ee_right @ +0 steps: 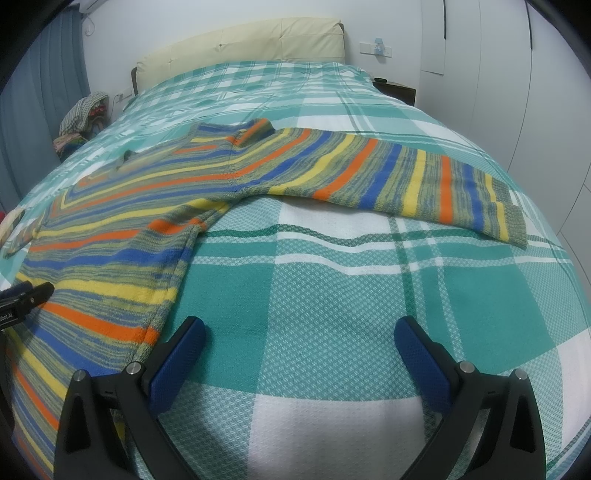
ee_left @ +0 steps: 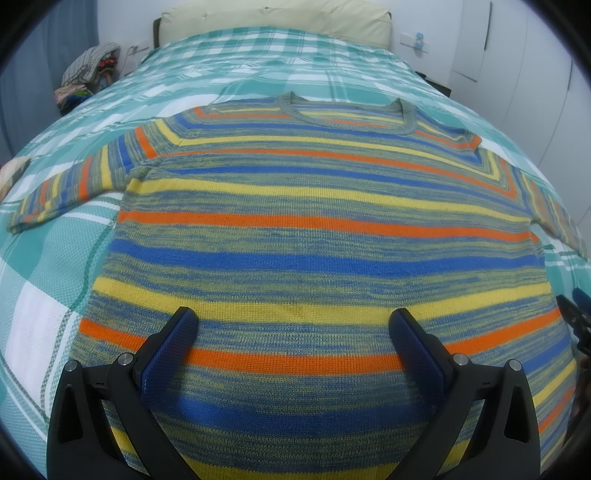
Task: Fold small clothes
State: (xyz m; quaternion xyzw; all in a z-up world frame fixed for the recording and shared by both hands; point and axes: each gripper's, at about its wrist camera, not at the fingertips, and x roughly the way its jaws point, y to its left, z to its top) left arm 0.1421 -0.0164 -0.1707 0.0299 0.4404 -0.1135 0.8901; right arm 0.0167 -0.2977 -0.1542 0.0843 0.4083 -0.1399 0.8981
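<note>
The left gripper [ee_left: 293, 325] is hovering with its jaws wide apart and holding nothing, its blue pads [ee_left: 168, 360] framing the lower body of the sweater [ee_left: 306, 236]. The right gripper [ee_right: 299, 334] is likewise spreading its jaws wide with nothing between them, poised over bare bedspread [ee_right: 332, 280] just beside the sweater's side edge [ee_right: 110, 266], which is running close to its left finger. The striped sweater is lying flat and face up on the bed, hem nearest the grippers and neckline [ee_left: 347, 110] pointing toward the headboard [ee_left: 273, 14]. One sleeve [ee_left: 70, 181] is stretching out over the bedspread in the left wrist view, and the other sleeve [ee_right: 399, 177] is reaching across the bed toward the wardrobe side in the right wrist view, its cuff lying flat. The right gripper's tip is showing at the edge of the left wrist view, near the sweater's side, and the left gripper is peeking into the right wrist view over the sweater's body. A pile of clothes [ee_left: 88, 77] is sitting beside the bed near the curtain [ee_right: 48, 74], well apart from the sweater.
</note>
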